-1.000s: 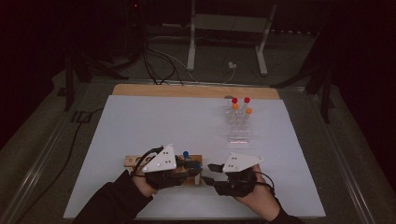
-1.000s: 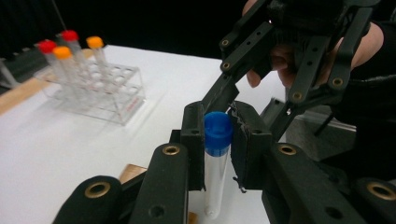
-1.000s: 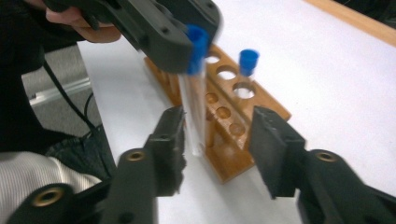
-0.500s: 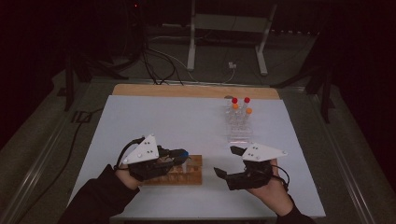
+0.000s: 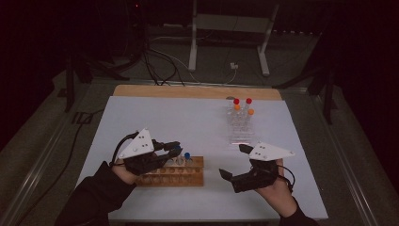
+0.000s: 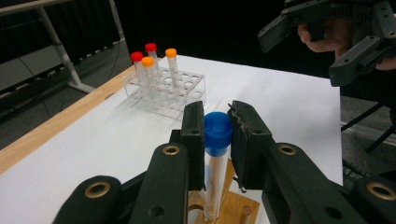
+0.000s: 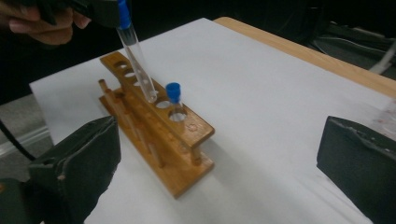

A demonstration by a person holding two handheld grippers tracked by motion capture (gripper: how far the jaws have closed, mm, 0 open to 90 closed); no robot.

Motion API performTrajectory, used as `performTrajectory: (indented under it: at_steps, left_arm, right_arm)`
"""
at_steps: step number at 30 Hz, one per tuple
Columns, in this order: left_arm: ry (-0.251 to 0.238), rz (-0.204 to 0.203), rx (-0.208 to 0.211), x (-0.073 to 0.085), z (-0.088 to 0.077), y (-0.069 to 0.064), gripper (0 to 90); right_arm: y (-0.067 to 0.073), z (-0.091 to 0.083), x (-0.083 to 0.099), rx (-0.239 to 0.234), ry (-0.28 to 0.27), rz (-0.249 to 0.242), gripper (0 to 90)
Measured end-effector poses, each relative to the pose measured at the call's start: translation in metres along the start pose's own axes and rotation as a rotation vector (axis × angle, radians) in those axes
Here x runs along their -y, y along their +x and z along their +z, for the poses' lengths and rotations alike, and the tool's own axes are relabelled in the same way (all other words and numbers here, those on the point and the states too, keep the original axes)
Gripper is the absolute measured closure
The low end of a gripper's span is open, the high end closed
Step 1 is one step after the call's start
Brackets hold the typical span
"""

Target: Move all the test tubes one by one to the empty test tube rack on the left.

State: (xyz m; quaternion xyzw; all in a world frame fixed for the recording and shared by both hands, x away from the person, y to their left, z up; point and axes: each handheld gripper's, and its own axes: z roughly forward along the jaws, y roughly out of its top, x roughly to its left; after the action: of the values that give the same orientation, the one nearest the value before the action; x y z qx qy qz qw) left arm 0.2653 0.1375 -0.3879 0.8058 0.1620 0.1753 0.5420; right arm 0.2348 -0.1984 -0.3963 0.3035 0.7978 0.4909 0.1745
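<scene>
My left gripper (image 6: 218, 122) is shut on a clear tube with a blue cap (image 6: 217, 132), gripped just below the cap. The tube leans over the wooden rack (image 7: 184, 163), its lower end at one of the rack's top holes. In the high view this gripper (image 5: 173, 148) hangs above the rack's left part. A second blue-capped tube (image 7: 173, 99) stands in the rack near its right end. My right gripper (image 5: 234, 162) is to the right of the rack; its jaws have just been opening and stand wide apart with nothing between them.
A clear plastic rack (image 5: 240, 128) holding several red- and orange-capped tubes stands at the back right of the white mat (image 5: 197, 117). A wooden table edge (image 5: 188, 91) runs along the far side. Cables and metal stand legs lie on the floor beyond.
The right gripper has opened and drawn back to the right, away from the rack, where a blue-capped tube stands. The left gripper has shifted left and risen slightly with its tube.
</scene>
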Motion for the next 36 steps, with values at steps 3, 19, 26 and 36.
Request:
performTrajectory:
  at_steps: [3,19,26,36]
  left_arm:
    - [0.008,-0.006,-0.007,0.003,0.004,0.003,77.5]
    - [0.062,-0.065,-0.001,0.040,0.023,0.006,77.4]
    - [0.096,-0.071,0.008,0.049,0.029,0.006,77.4]
    - [0.134,-0.064,0.010,0.054,0.036,0.006,77.3]
  right_arm:
    - [0.000,0.000,0.001,-0.006,0.000,-0.004,0.0]
    - [-0.003,0.000,0.004,-0.013,-0.002,-0.009,0.0]
    - [-0.003,-0.002,0.003,-0.019,-0.015,-0.005,0.0]
    - [-0.004,-0.003,0.003,-0.019,-0.017,-0.004,0.0]
